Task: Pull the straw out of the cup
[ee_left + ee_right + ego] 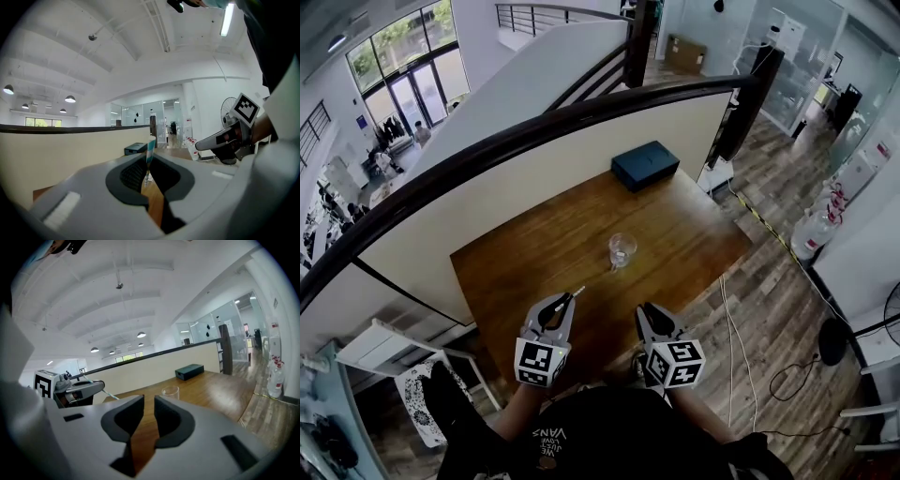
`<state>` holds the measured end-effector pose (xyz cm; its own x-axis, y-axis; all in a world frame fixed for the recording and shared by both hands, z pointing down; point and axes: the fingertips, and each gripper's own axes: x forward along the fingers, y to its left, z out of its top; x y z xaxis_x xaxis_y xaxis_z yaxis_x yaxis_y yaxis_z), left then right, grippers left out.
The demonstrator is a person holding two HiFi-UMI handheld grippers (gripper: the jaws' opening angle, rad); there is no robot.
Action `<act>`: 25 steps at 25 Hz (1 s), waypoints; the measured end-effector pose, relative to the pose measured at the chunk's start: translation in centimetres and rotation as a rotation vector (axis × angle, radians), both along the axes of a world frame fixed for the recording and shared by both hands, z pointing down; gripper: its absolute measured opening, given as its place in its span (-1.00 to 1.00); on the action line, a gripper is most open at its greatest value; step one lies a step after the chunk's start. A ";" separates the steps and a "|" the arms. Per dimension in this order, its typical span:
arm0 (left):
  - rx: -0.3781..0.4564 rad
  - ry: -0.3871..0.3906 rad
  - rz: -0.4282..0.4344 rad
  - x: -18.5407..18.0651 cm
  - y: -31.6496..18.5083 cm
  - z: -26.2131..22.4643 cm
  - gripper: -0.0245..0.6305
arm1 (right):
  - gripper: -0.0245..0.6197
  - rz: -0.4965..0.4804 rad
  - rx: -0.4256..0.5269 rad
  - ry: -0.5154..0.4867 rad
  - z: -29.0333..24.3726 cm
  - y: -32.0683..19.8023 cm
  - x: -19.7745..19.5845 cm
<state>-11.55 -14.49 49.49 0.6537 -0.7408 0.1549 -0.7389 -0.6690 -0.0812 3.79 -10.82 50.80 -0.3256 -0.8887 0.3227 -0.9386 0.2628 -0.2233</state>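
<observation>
The left gripper [565,302] is clenched on the straw [575,293], whose long axis crosses its jaws and pokes out past their tips. The cup [622,248] stands empty on the table [516,272], ahead of both tools and well apart from the straw. The right gripper [649,314] is released, its jaws narrowly parted with nothing between them.

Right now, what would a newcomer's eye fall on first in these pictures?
First, the striped straw, pinched in the left claw over the near edge of the wooden table. Next, the clear cup, which stands alone mid-table with no straw in it, and a dark box at the far edge. The right claw hangs beside the left one, slightly parted and holding nothing.
</observation>
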 end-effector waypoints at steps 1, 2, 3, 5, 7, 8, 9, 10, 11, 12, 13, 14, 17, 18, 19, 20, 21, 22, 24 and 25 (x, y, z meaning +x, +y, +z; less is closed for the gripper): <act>-0.003 -0.003 0.003 -0.3 0.3 0.1 -0.83 | -0.68 0.004 0.001 0.001 0.0 0.2 -0.3; -0.007 -0.005 0.007 -0.6 0.5 0.3 -0.83 | -0.68 0.008 0.003 0.000 0.0 0.4 -0.5; -0.010 -0.008 0.012 -0.9 0.8 0.3 -0.83 | -0.69 0.012 0.004 -0.002 0.0 0.6 -0.8; -0.017 -0.010 0.018 -1.3 1.3 0.3 -0.83 | -0.71 0.022 0.005 -0.006 0.1 1.0 -1.2; -0.025 -0.012 0.022 -1.7 1.7 0.4 -0.83 | -0.72 0.033 0.005 -0.008 0.4 1.4 -1.5; -0.020 -0.010 0.023 -1.9 1.9 0.5 -0.83 | -0.72 0.038 0.004 -0.007 0.5 1.6 -1.7; -0.014 -0.008 0.025 -2.2 2.0 0.6 -0.83 | -0.72 0.043 0.003 -0.007 0.6 1.8 -1.8; -0.011 -0.008 0.026 -2.4 2.2 0.7 -0.83 | -0.72 0.049 0.002 -0.006 0.7 2.0 -1.9; -0.012 -0.009 0.027 -2.6 2.4 0.8 -0.83 | -0.73 0.055 0.001 -0.006 0.8 2.2 -2.1; -0.015 -0.011 0.027 -2.9 2.6 0.9 -0.83 | -0.74 0.060 0.000 -0.008 0.9 2.5 -2.2; -0.020 -0.011 0.026 -3.1 2.8 1.0 -0.83 | -0.74 0.066 0.000 -0.009 1.0 2.7 -2.3; -0.023 -0.009 0.025 -3.3 3.0 1.1 -0.83 | -0.74 0.071 0.000 -0.011 1.1 2.9 -2.4; -0.020 -0.004 0.026 -3.7 3.4 1.2 -0.83 | -0.76 0.082 -0.003 -0.011 1.3 3.5 -2.6; -0.023 -0.006 0.026 -3.8 3.6 1.4 -0.83 | -0.77 0.086 -0.004 -0.010 1.4 3.6 -2.6; -0.028 -0.007 0.027 -3.9 3.8 1.5 -0.83 | -0.78 0.089 -0.005 -0.010 1.4 3.8 -2.6; -0.030 -0.008 0.028 -4.0 3.9 1.6 -0.83 | -0.79 0.092 -0.006 -0.009 1.4 4.0 -2.7; -0.028 -0.007 0.029 -4.1 4.1 1.6 -0.83 | -0.80 0.095 -0.005 -0.006 1.4 4.1 -2.7; -0.025 -0.006 0.031 -4.2 4.3 1.6 -0.83 | -0.82 0.096 -0.004 -0.003 1.4 4.2 -2.8; -0.022 -0.007 0.035 -4.3 4.6 1.6 -0.83 | -0.86 0.101 0.000 0.004 1.4 4.5 -3.0; -0.023 -0.008 0.036 -4.4 4.8 1.6 -0.83 | -0.87 0.103 0.003 0.010 1.3 4.7 -3.0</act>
<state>-15.95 -9.68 51.10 0.6782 -0.7133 0.1769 -0.7140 -0.6965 -0.0715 0.75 -6.14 52.15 -0.2297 -0.9182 0.3227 -0.9628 0.1657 -0.2136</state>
